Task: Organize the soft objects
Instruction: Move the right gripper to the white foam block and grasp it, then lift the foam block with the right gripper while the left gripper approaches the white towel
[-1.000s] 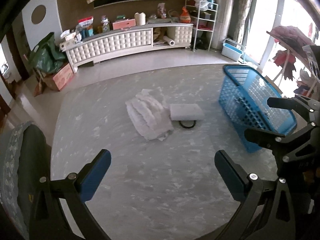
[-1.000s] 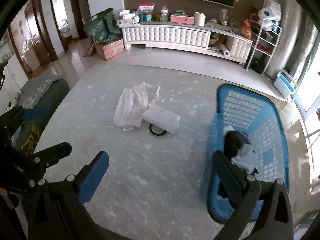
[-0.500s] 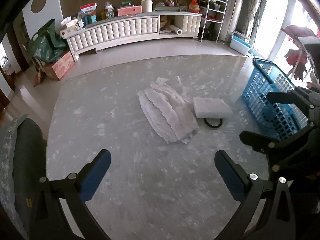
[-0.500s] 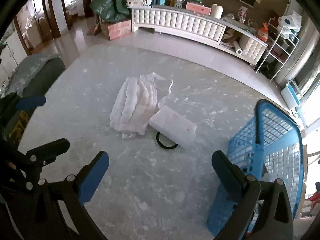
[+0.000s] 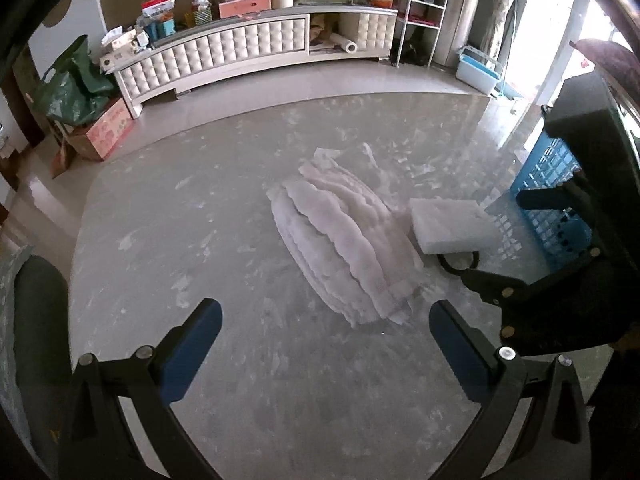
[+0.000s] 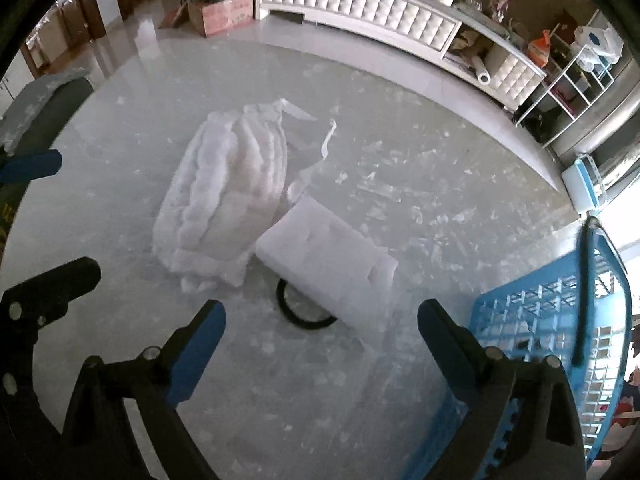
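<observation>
A white ruffled garment [image 5: 344,244] lies on the grey marble table [image 5: 200,240], also in the right wrist view [image 6: 224,196]. A white rectangular foam block [image 5: 452,226] lies to its right, resting on a black ring [image 6: 300,316]; the block shows in the right wrist view [image 6: 328,264]. A blue plastic basket [image 6: 552,340] stands at the right. My left gripper [image 5: 324,340] is open and empty, just short of the garment. My right gripper [image 6: 320,344] is open and empty, just short of the block and ring.
A dark cushioned chair [image 5: 36,320] stands at the table's left edge. A long white tufted cabinet [image 5: 240,56] with clutter on top lines the far wall. A wire shelf rack [image 5: 420,12] and a cardboard box [image 5: 108,128] stand on the floor beyond.
Both grippers have moved forward and down toward the garment and block, which now look larger. The right gripper has swung left away from the basket. Both stay open.
</observation>
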A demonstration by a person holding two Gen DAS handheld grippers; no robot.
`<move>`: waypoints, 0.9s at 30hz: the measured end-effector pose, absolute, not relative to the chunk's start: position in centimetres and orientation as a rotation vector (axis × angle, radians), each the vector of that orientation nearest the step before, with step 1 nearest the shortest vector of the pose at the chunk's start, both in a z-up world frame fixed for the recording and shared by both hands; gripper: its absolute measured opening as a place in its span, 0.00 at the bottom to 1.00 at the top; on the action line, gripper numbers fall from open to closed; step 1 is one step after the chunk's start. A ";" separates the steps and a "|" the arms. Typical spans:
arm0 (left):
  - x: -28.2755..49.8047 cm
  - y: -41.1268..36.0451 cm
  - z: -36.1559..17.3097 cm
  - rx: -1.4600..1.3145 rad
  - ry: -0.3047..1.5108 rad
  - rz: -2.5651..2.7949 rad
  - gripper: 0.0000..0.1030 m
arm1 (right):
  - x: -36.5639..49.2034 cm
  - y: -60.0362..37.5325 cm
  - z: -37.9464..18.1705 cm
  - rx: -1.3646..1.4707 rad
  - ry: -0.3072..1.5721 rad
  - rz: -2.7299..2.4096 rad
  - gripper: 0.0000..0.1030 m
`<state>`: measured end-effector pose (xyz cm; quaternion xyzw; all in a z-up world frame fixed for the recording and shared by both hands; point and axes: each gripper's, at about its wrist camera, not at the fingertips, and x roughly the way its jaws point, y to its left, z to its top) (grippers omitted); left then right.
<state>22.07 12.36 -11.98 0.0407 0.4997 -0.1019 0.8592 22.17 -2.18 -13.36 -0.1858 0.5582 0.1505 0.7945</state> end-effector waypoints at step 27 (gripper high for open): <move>23.4 13.5 -15.2 0.009 1.077 -0.228 1.00 | 25.2 -2.0 -15.6 -0.384 1.219 0.325 0.31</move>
